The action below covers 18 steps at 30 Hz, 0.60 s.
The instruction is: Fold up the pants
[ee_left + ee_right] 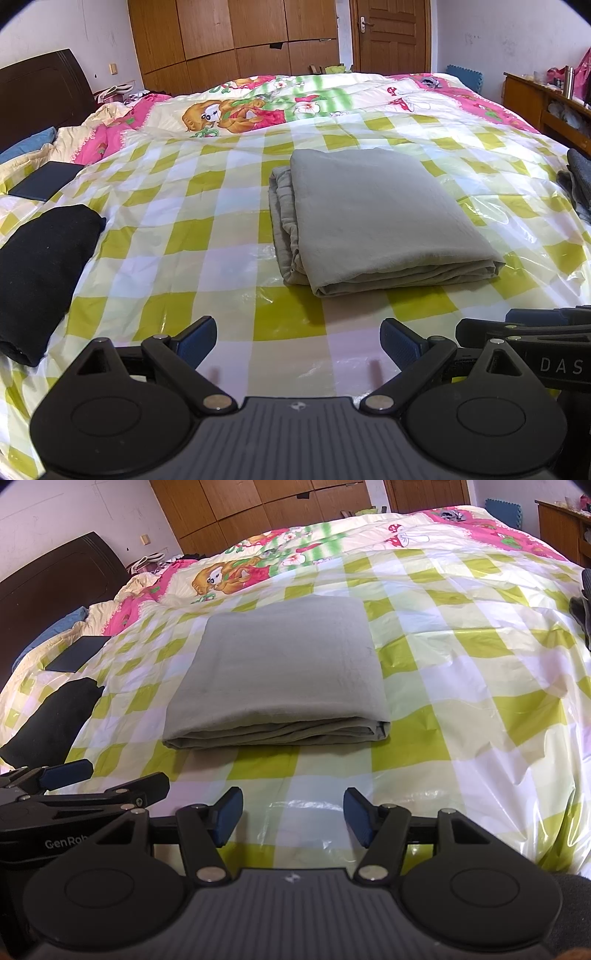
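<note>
Grey-green pants lie folded into a thick rectangle on the green-and-white checked plastic sheet over the bed. They also show in the right wrist view. My left gripper is open and empty, a short way in front of the pants' near edge. My right gripper is open and empty, also just in front of the pants. The right gripper's fingers show at the right edge of the left wrist view. The left gripper's fingers show at the left edge of the right wrist view.
A folded black garment lies to the left, with a dark flat pad behind it. Dark grey clothes lie at the right edge. A cartoon quilt, headboard, wardrobe and wooden shelf surround the sheet.
</note>
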Available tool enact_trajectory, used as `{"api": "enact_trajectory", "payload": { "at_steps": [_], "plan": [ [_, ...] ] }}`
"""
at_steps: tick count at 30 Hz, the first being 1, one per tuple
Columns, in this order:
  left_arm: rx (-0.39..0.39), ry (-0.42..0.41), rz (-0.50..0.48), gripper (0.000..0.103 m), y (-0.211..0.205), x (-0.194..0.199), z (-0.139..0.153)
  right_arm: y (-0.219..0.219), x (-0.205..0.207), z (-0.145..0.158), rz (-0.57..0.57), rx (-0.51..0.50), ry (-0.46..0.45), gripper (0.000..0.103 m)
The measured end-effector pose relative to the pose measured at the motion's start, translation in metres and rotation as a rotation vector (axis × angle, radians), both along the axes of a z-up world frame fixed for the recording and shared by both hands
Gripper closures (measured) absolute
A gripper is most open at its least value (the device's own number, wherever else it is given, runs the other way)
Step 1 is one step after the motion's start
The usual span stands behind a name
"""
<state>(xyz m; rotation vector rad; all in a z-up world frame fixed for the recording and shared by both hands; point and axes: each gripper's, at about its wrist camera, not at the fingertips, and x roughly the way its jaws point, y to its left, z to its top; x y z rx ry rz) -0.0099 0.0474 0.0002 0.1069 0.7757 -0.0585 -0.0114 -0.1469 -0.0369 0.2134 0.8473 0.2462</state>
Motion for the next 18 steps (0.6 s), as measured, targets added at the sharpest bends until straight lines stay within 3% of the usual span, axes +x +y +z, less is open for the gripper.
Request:
{"api": "enact_trajectory", "payload": {
  "at_steps": [18],
  "plan": [
    [0.007,-0.004,0.000,0.000,0.0018,-0.0009,0.0026,0.0005,-0.0007,0.0001,0.000,-0.001,0.000,0.041]
  ]
}}
